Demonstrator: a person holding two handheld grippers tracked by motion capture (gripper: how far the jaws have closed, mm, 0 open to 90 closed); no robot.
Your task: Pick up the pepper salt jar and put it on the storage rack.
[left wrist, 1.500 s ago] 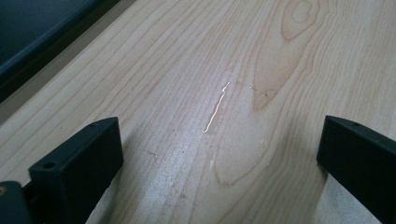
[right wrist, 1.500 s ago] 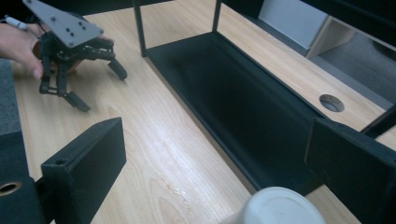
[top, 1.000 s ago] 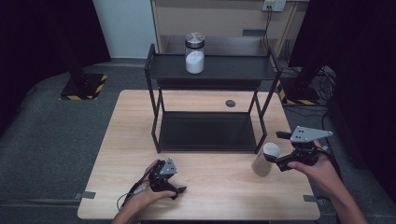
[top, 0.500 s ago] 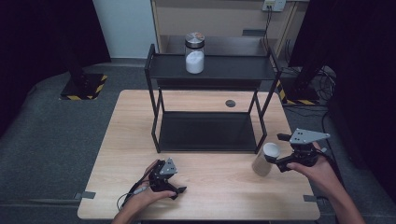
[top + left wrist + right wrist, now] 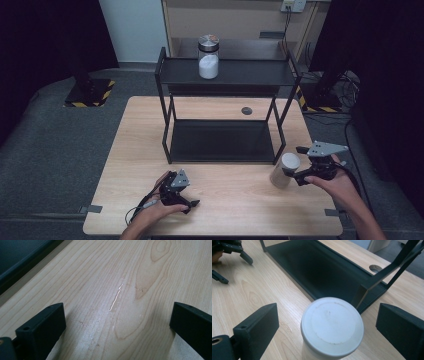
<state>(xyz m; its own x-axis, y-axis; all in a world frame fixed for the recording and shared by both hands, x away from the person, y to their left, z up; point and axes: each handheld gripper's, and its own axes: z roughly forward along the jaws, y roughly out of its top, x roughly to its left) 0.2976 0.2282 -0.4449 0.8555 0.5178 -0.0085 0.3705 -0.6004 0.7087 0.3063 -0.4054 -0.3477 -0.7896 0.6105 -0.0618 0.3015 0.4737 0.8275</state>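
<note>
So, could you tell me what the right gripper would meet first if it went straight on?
Probably the white-lidded container, which stands between the open right gripper's jaws, apparently untouched.

The person's left hand (image 5: 159, 207) came in from the bottom edge and rested low on the desk, gripping the black two-jaw left gripper (image 5: 186, 197) with its grey three-cornered plate on top. Its jaws stood wide apart, with nothing between them. The right hand (image 5: 334, 181) held the black right gripper (image 5: 289, 172) farther forward at the right side, jaws spread wide, touching nothing.
</note>
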